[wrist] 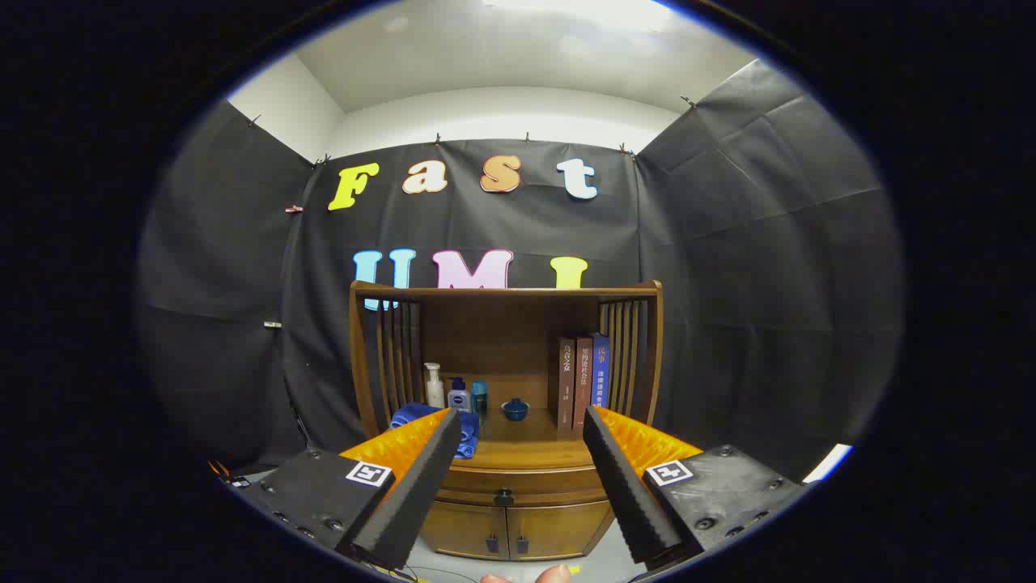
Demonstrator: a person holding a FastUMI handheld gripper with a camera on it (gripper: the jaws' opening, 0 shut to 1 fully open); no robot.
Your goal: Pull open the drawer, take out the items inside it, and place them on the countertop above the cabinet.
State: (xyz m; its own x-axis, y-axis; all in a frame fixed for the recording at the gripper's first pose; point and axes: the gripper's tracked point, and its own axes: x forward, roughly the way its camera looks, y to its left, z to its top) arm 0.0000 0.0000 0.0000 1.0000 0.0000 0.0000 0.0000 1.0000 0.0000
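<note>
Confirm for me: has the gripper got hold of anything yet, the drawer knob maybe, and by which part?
Nothing is held. The gripper is open, its fingers spread wide, with the closed drawer and its knob beyond them, untouched.

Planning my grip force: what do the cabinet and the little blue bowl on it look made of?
Cabinet: apparently brown wood, smooth glossy finish catching light. Blue bowl: probably glazed ceramic, but too small to be sure. The tongs are open, well short of the closed drawer.
</note>
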